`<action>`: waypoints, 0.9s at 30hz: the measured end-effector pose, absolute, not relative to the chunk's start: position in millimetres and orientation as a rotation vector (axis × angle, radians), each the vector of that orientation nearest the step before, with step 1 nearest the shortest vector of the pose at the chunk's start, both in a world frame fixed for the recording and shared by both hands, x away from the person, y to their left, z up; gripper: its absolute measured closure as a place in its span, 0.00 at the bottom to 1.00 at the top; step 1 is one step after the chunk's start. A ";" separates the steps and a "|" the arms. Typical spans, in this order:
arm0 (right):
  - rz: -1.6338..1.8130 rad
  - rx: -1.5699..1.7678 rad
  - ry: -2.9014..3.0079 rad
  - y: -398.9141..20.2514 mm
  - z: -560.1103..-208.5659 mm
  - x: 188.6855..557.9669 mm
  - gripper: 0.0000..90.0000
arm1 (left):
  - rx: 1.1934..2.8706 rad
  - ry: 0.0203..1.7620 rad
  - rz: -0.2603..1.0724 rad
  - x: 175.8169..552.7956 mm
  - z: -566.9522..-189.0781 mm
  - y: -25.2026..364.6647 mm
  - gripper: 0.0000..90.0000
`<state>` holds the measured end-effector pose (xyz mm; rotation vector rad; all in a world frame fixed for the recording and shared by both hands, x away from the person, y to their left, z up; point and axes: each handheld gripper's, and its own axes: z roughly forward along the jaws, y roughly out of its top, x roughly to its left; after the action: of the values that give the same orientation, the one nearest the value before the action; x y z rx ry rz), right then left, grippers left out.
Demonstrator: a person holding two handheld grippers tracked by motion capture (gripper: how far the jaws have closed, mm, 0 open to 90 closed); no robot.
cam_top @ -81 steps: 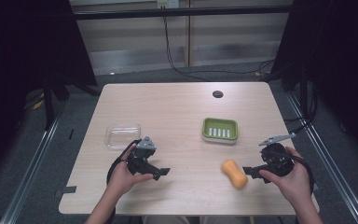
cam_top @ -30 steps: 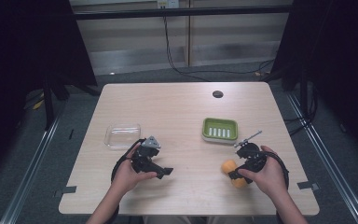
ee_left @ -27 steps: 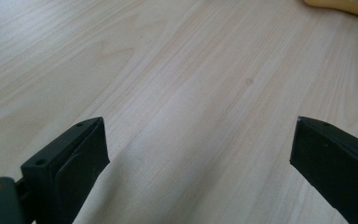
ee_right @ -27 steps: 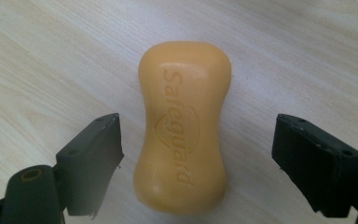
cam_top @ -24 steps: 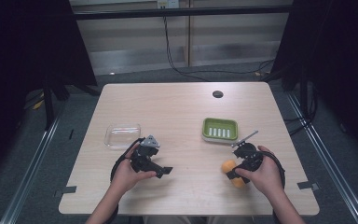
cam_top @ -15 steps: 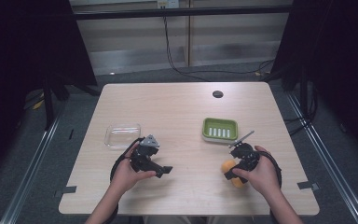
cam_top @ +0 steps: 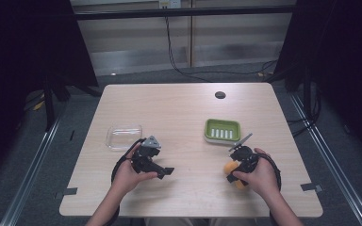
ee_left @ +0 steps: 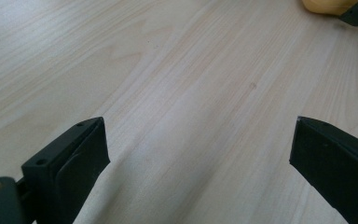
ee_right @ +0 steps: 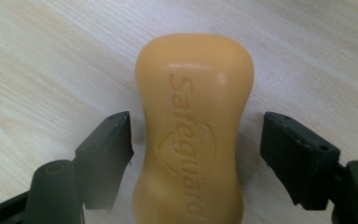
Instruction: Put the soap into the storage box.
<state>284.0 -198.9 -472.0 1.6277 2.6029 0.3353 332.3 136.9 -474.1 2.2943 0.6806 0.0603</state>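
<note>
An orange bar of soap (ee_right: 193, 126), stamped "Safeguard", lies flat on the wooden table (cam_top: 179, 113) near its front right. My right gripper (ee_right: 196, 122) straddles the soap (cam_top: 229, 167). Its jaws have just been closing: the left one stands almost against the bar's side, while the right one is still a gap away from it. In the high view the right gripper (cam_top: 234, 170) sits under a hand. My left gripper (cam_top: 163, 172) rests at front left, open, with bare wood between the jaws (ee_left: 198, 126). The soap (ee_left: 326, 4) shows far off in its view.
A green slotted soap dish (cam_top: 222, 130) stands just behind the right hand. A clear plastic tray (cam_top: 124, 136) lies behind the left hand. A dark round hole (cam_top: 220, 94) sits near the table's far edge. Cables trail from both grippers.
The right hand moved left from beside the soap until its gripper came over the bar. The left hand stayed where it was.
</note>
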 end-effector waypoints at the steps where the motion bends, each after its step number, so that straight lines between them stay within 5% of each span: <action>1: 0.318 1.624 2.601 -198.6 -472.2 283.9 0.33 | 2.286 0.683 0.059 332.4 -474.6 137.0 0.05; 7: 0.272 1.617 2.583 -195.4 -471.0 284.1 0.41 | 2.298 0.678 0.056 333.7 -472.8 139.0 0.05; 10: 0.248 1.611 2.579 -192.2 -469.4 284.4 0.56 | 2.286 0.694 0.076 333.3 -472.9 139.4 0.05; 27: 0.261 1.610 2.643 -197.7 -467.6 291.3 0.57 | 2.278 0.690 0.077 332.6 -474.4 137.5 0.05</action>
<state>291.3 -197.7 -467.6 1.6100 2.6435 0.2605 332.6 137.5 -474.4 2.2781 0.6895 0.0766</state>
